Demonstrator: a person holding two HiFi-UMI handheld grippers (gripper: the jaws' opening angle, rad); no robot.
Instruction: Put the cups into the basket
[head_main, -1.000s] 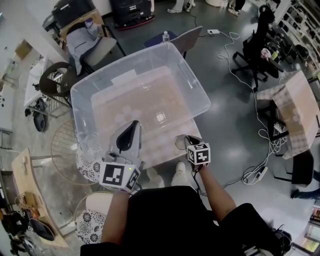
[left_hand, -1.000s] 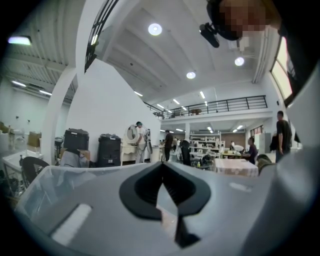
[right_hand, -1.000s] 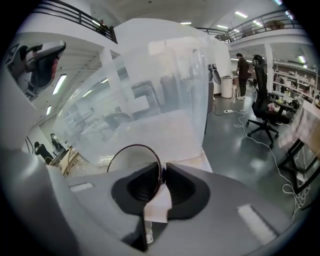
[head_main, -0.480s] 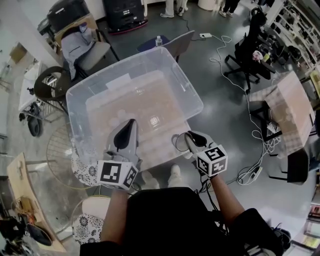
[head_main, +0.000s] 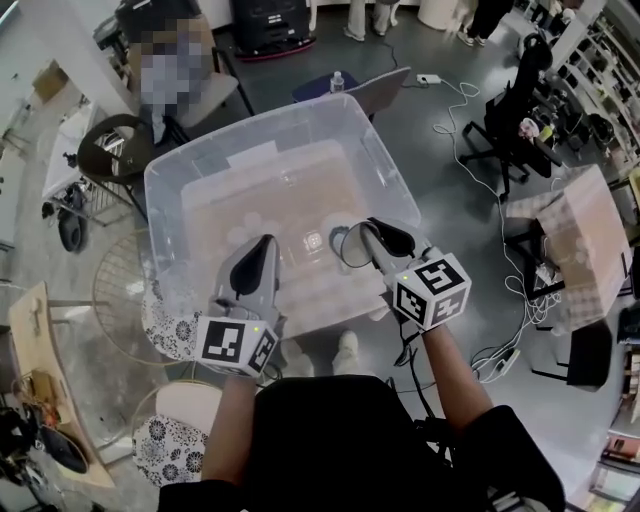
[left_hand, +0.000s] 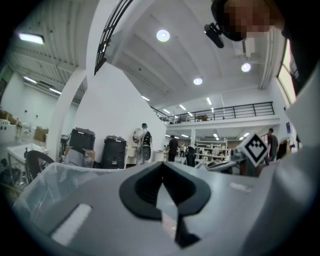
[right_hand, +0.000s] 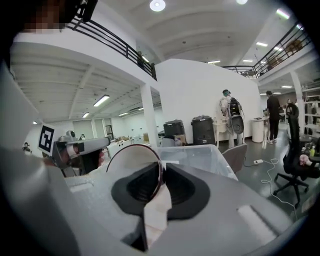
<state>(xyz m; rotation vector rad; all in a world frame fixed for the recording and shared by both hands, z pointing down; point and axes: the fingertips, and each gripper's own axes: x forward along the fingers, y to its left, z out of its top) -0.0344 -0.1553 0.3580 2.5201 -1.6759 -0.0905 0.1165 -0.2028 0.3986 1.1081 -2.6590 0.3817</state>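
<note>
The basket (head_main: 396, 192) is a large clear plastic bin in front of me. In the head view my right gripper (head_main: 367, 237) is shut on the rim of a clear cup (head_main: 343, 247), which hangs over the bin's near right part. The right gripper view shows the cup (right_hand: 131, 159) as a thin-rimmed disc pinched between the pads of that gripper (right_hand: 162, 181), with the bin (right_hand: 202, 154) beyond it. My left gripper (head_main: 262, 250) points level over the bin's near wall, shut and empty. In its own view the left gripper (left_hand: 163, 186) has its jaws together. Faint round shapes, maybe clear cups (head_main: 243, 233), lie on the bin's floor.
The bin stands on a small table with a patterned stool (head_main: 165, 320) at its left. An office chair (head_main: 505, 120) and cables (head_main: 520, 260) are on the floor to the right, beside a brown table (head_main: 580, 230). More chairs (head_main: 110, 160) stand at the far left.
My right gripper has risen with the cup from below the bin's near rim to over the bin. The left gripper has stayed in place.
</note>
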